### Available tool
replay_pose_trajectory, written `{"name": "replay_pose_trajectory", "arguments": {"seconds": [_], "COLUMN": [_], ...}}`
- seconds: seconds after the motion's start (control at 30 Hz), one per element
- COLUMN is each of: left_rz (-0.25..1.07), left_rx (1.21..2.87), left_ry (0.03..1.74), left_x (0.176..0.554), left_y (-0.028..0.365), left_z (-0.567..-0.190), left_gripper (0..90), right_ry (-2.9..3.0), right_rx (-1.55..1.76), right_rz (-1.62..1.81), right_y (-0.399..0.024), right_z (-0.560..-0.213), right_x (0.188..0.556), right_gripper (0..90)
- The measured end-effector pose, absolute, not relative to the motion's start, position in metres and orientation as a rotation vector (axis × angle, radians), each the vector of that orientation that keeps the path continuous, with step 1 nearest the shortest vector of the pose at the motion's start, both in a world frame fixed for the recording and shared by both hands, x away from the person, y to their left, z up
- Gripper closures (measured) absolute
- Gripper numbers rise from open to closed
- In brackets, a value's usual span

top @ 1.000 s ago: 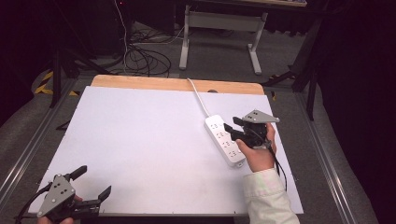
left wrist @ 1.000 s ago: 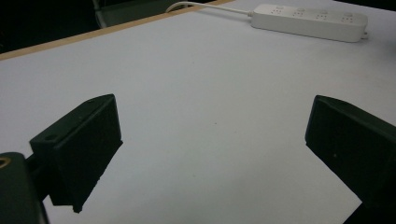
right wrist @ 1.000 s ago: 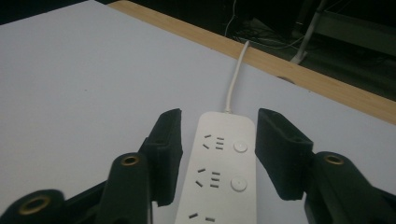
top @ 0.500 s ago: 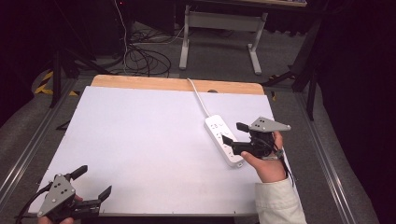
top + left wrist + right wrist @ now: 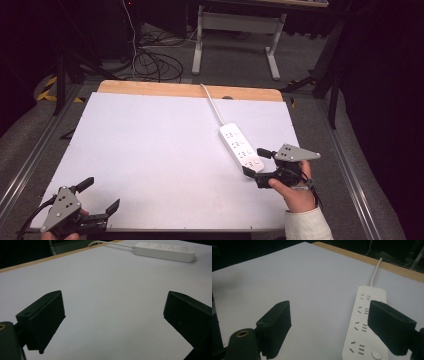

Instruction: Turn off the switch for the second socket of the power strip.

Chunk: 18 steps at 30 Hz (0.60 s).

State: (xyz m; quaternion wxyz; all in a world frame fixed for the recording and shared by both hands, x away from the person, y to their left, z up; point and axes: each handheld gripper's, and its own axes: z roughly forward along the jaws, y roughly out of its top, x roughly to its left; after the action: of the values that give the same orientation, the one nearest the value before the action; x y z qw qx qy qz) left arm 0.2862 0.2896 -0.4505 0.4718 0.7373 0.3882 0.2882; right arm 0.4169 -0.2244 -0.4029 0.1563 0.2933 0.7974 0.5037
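Note:
A white power strip (image 5: 241,147) lies at an angle on the right half of the white table top (image 5: 150,150), and its cord (image 5: 211,105) runs to the far wooden edge. My right gripper (image 5: 253,161) sits just off the strip's near end, open. Its jaws have just been opening, and the pads press on nothing. In the right gripper view the strip (image 5: 358,322) lies partly beneath the right jaw of that gripper (image 5: 332,325). My left gripper (image 5: 102,193) rests open at the near left corner with nothing between its jaws. From there (image 5: 112,317) the strip (image 5: 165,251) is far off.
A wooden strip (image 5: 150,89) borders the table's far edge. Metal rails (image 5: 350,165) run along both sides of the table. Behind it, cables (image 5: 150,62) lie on the floor beside a desk frame (image 5: 235,22).
My right hand has drawn back from over the strip's near end toward the right and the near edge, and its jaws have spread wider. The left gripper has stayed put.

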Motion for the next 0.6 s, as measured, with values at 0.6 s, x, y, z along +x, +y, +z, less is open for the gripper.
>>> {"name": "replay_pose_trajectory", "arguments": {"seconds": [0.6], "left_rz": [0.686], "left_rx": [1.806], "left_ry": [0.919], "left_x": [0.289], "left_y": [0.289], "left_z": [-0.455], "left_gripper": [2.2], "right_ry": [2.326], "right_rx": [0.774], "right_rz": [1.514], "right_y": [-0.24], "right_z": [-0.449], "right_x": [0.396], "right_gripper": [18.9]}}
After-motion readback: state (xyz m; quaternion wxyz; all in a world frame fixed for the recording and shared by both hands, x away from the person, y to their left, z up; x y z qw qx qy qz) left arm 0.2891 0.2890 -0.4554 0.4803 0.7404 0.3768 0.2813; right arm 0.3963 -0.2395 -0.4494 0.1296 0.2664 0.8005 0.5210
